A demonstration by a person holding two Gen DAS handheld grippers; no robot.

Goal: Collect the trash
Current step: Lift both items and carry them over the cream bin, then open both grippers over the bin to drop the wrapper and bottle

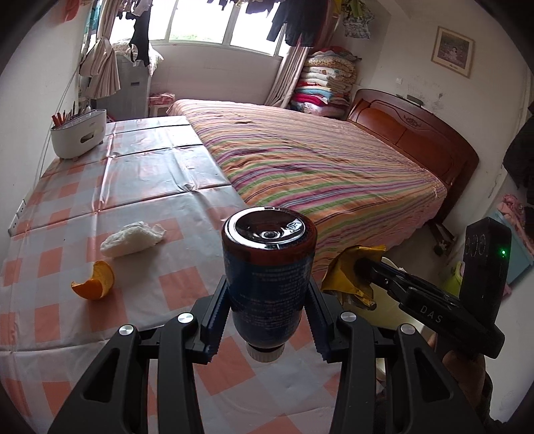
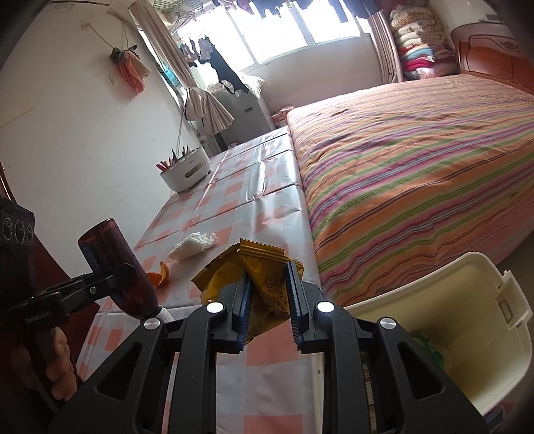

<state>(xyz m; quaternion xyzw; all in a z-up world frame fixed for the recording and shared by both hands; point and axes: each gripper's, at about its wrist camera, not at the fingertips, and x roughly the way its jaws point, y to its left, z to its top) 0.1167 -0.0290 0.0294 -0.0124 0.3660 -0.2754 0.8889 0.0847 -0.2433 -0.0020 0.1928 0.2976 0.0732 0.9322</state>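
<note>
You have two pieces in hand: your left gripper clamps a dark brown bottle, base forward, and your right gripper pinches a crumpled yellow wrapper near the cream bin. Left of the bottle, a white tissue and orange peel remain.

A lived-in bedroom in a home: a wide bed under a striped orange, green and purple cover with a carved reddish wooden headboard fills one side, a tall stack of folded quilts stands in the corner, and dark clothes hang drying across the bright window. A surface under a glossy pink-and-white checked cloth runs alongside the bed, with a framed picture on the white wall
</note>
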